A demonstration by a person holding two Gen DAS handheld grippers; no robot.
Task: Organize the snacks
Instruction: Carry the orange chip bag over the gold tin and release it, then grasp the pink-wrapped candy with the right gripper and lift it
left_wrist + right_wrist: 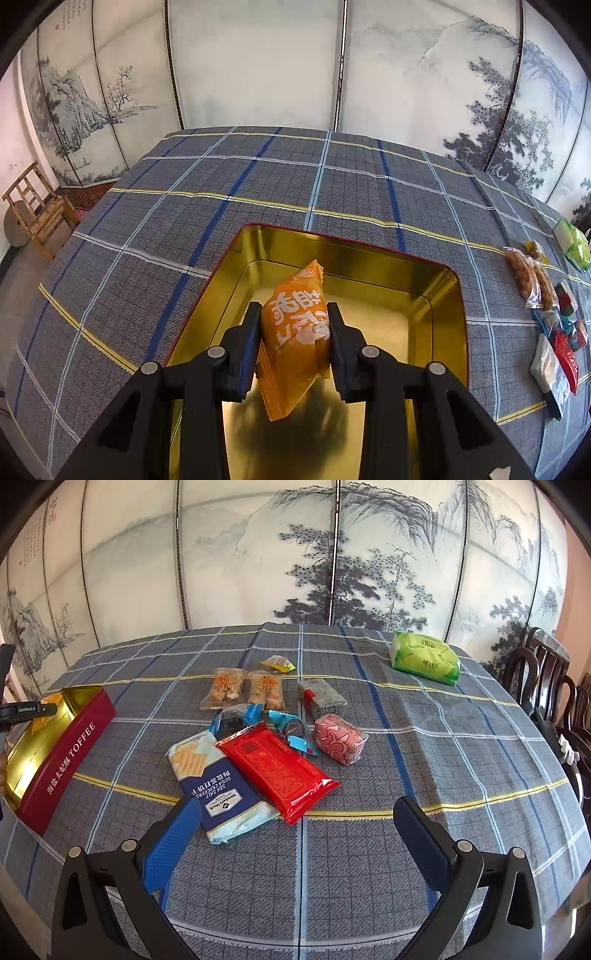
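The left gripper (291,332) is pinched tight on an orange snack packet (295,332), with one pad on each side, so the packet stands up on its edge and cannot slip out. It hangs over the open gold tin (439,295), and the tin's floor looks bare, so I think this is the first snack going in. The packet's bottom corner points down toward the shiny floor, where its dark shadow shows, but I cannot tell if it touches yet. I think the snack is held low inside the walls so it will drop flat and not bounce out. In the right wrist view the same tin (70,753) sits at about nine o'clock on the checked tablecloth (406,849), and its red side says TOFFEE. The right gripper (295,834) is wide open and holds nothing. It hovers over the cloth, just short of the snack pile, maybe ready to pick next. The nearest things, at about eleven o'clock from its fingers, are a blue cracker packet (221,797) and a red packet (277,771) that lies partly over it. Past them are a pink packet (340,738), small blue-wrapped sweets (295,731) and two clear bags of golden snacks (243,690). A green tissue pack (424,657) sits far off at about one o'clock, well apart from the pile.
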